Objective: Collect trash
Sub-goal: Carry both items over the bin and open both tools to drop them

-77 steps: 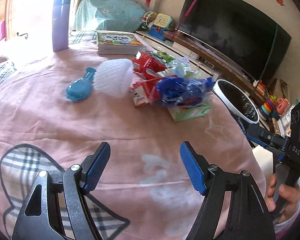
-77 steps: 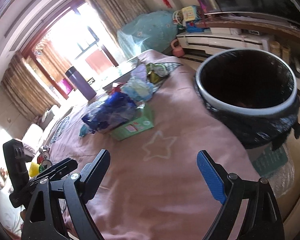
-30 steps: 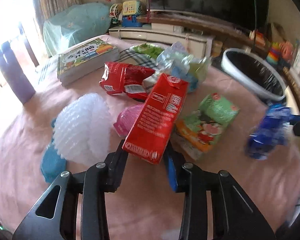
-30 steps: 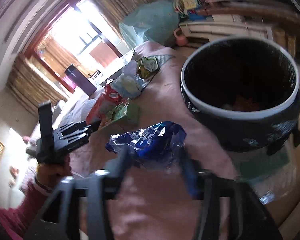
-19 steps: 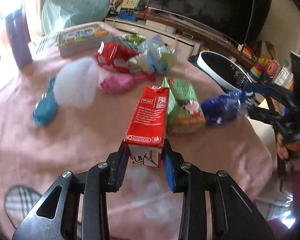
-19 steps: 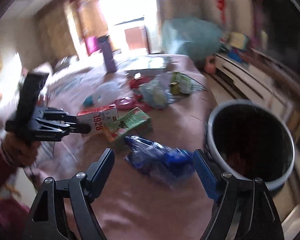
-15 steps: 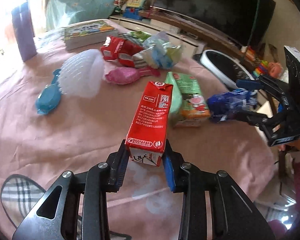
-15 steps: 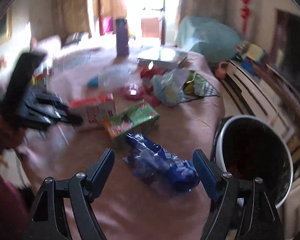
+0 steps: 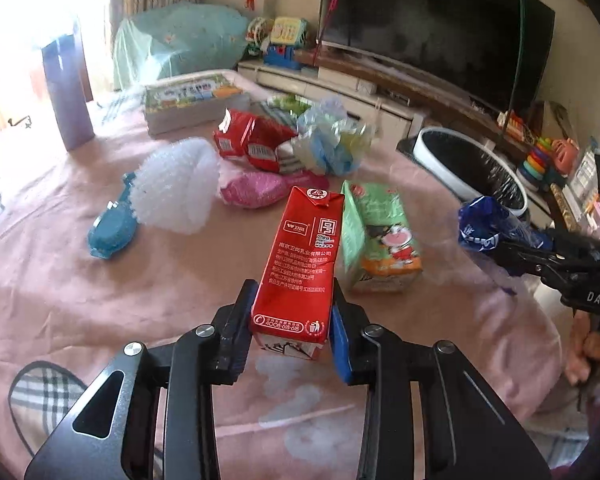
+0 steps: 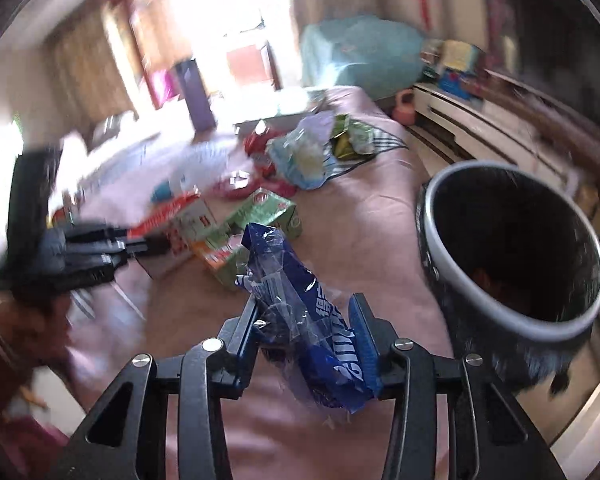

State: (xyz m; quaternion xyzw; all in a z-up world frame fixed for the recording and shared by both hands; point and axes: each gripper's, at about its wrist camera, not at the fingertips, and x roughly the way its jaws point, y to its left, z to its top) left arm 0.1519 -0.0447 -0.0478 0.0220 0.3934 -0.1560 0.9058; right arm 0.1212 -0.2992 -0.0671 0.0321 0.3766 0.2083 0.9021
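My left gripper (image 9: 290,330) is shut on a red milk carton (image 9: 302,264) and holds it above the pink tablecloth (image 9: 52,280). My right gripper (image 10: 306,330) is shut on a crumpled blue plastic wrapper (image 10: 300,312), lifted off the cloth; the wrapper also shows at the right of the left wrist view (image 9: 488,228). The black-lined trash bin (image 10: 512,248) with a white rim stands off the table's edge, to the right of the wrapper, and shows in the left wrist view (image 9: 472,168). A green carton (image 9: 376,236) lies on the cloth beside the red one.
More litter lies farther back: red packets (image 9: 252,140), a pale plastic bag (image 9: 332,144), a pink wrapper (image 9: 252,190), white foam netting (image 9: 172,188) over a blue object (image 9: 110,228). A stack of books (image 9: 192,100) and a purple bottle (image 9: 68,92) stand behind. TV unit beyond the bin.
My right gripper has shut on the blue wrapper and lifted it off the cloth beside the bin. My left gripper still holds the red carton, little moved.
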